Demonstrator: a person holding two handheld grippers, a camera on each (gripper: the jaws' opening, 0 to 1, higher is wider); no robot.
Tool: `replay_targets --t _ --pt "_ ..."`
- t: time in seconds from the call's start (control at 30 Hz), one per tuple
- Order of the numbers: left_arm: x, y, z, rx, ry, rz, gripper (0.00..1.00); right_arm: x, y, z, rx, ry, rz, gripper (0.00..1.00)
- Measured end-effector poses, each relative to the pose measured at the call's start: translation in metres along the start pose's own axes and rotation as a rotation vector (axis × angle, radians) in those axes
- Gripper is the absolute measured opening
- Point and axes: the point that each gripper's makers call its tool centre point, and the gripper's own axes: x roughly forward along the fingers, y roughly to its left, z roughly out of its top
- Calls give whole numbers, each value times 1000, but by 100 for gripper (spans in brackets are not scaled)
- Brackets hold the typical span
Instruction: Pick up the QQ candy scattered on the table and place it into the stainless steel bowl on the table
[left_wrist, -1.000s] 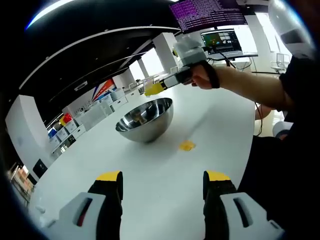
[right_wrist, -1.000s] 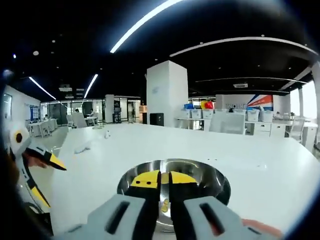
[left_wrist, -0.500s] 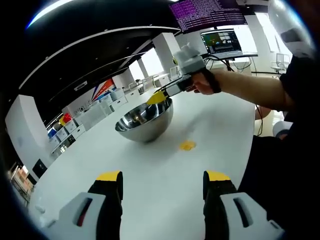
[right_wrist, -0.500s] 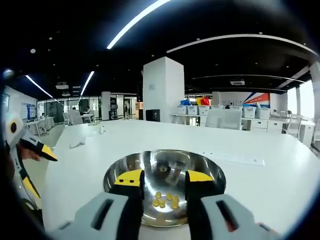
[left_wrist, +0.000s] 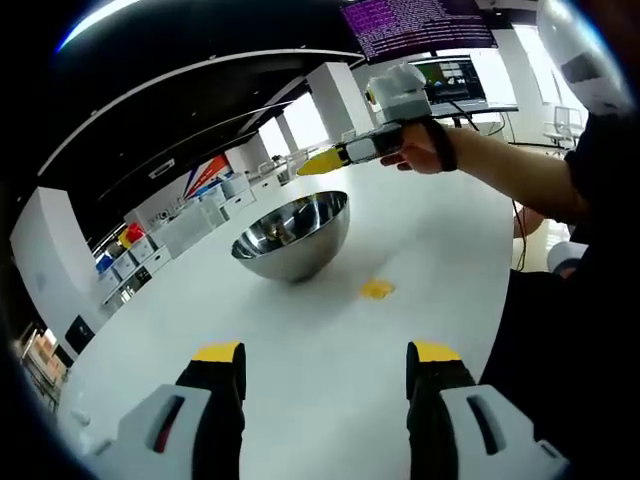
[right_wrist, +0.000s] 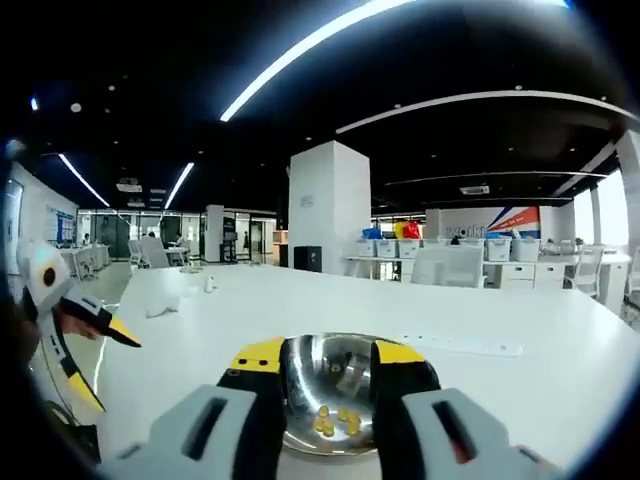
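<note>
**Candy in the bowl, one piece left out**

Candies (right_wrist: 337, 419) lie inside the steel bowl (right_wrist: 340, 375) beneath the gaping, empty right tongs (right_wrist: 327, 355). Another yellow candy (left_wrist: 376, 290) rests on the white tabletop (left_wrist: 300, 340) just beside the bowl; the left tongs (left_wrist: 325, 353) stand open, empty.

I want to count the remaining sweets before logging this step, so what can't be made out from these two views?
- Right gripper view: the shiny stainless steel bowl is partly covered by the right gripper, so more yellow candies may lie behind its jaws.
- Left gripper view: the bowl's inside is hidden by its near wall.
- Left gripper view: the yellow spot on the white table is too small to tell its shape or count.
</note>
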Motion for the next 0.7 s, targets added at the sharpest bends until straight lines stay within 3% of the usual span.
replay_targets --t 0.3,0.43,0.5,0.57,0.63,0.7 --pt "0 -2 6 5 -12 -1 65 -41 22 64 -77 -169 33 30" --pt "0 -5 5 5 -13 -5 65 -59 43 70 -88 -207 90 30" --pt "1 -6 4 1 -11 -8 65 -63 58 54 -92 -167 127 28" --pt "1 -6 4 4 -10 -7 65 -62 73 27 -73 -101 164 25" --pt "1 -7 5 3 -13 -9 65 -61 88 -11 -81 3 210 23" --pt "1 -7 6 5 -18 -10 65 -58 92 -46 -115 93 196 20"
